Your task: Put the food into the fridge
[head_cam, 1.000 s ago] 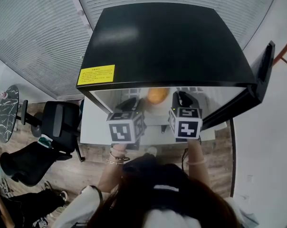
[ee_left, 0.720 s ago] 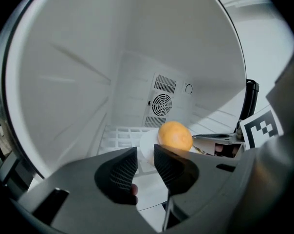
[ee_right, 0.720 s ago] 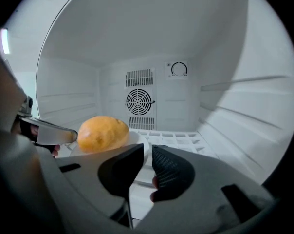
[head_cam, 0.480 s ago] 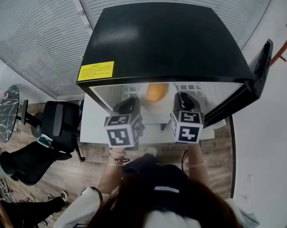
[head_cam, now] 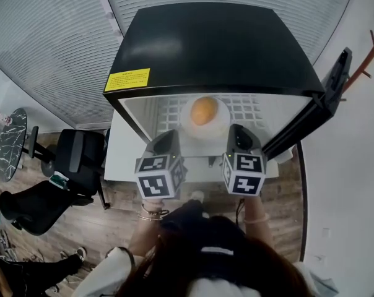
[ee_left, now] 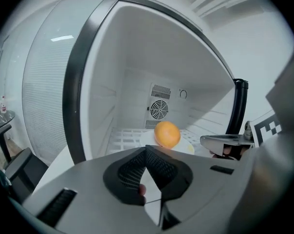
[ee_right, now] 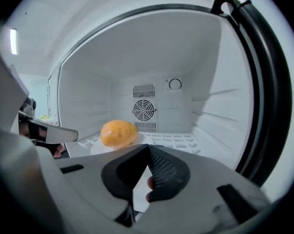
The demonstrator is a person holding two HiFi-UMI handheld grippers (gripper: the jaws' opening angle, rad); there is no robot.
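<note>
Now both grippers sit back from the fridge [head_cam: 218,48] mouth; a second ago they were reaching in over the shelf. Left gripper [head_cam: 165,140]: jaws together, nothing held. Centre: orange food [head_cam: 204,111] rests on a white plate [head_cam: 221,124] on the wire shelf [head_cam: 252,107], apart from both tools. Right gripper [head_cam: 239,135]: jaws together, empty. Far right: door [head_cam: 333,90] open. Judgement: placement done, door closing likely remains.

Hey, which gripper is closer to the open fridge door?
Right. The right gripper is in front of the fridge, on the side where its door stands open; the left gripper is across the opening, farther away.
</note>
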